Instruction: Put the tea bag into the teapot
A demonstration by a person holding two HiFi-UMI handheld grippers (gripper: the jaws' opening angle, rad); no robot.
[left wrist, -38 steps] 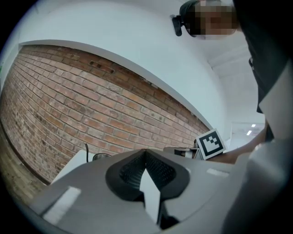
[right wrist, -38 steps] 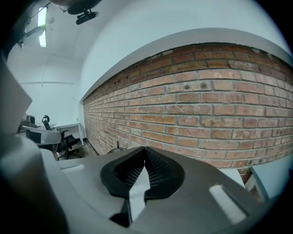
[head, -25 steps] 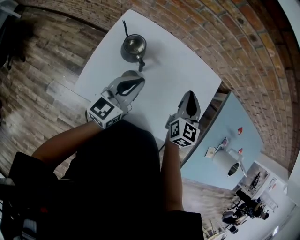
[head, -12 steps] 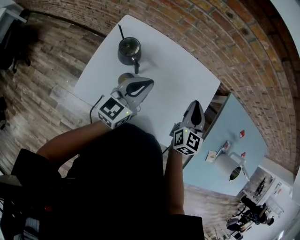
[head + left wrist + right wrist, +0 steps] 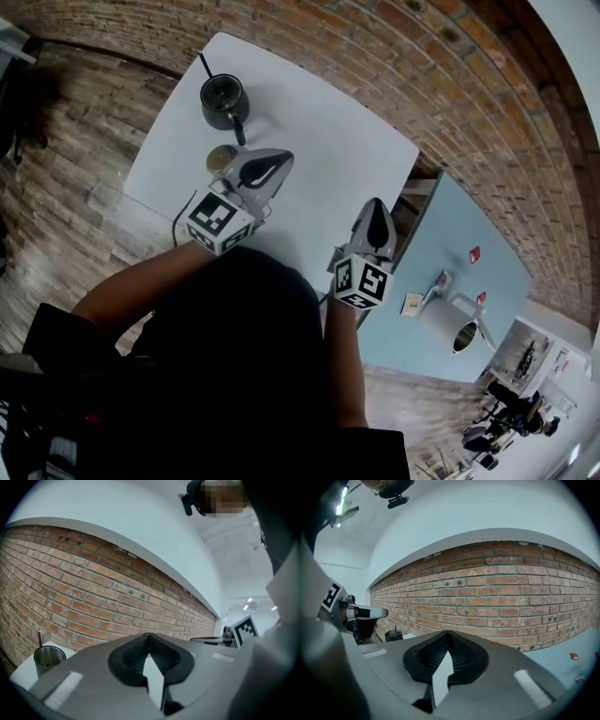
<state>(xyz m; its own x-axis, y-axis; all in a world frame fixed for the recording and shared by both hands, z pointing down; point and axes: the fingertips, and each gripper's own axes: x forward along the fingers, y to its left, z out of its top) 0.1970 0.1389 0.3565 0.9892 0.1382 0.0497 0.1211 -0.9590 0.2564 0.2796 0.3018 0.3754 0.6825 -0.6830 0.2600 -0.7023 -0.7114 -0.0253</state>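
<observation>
Since a second ago the teapot [image 5: 225, 98] has slid leftward in the head view. A small round brownish thing [image 5: 222, 159] has come out from behind my left claw [image 5: 284, 157]. It lies on the white counter [image 5: 323, 122], between that claw and the teapot. My right claw [image 5: 375, 202] hangs near the counter's near edge, well apart from both. I find no tea bag here, and the round thing is too small for me to tell whether it holds one.

In the left gripper view the jaws meet at their tips with nothing between them. The teapot stands low at the left, before a brick wall [image 5: 93, 592].

In the right gripper view the jaws are likewise closed and empty, and the teapot is small and far off at the left.

I expect the tea bag to be light, limp and easily torn. I would pinch its tag or top fold gently, not the pouch.
</observation>
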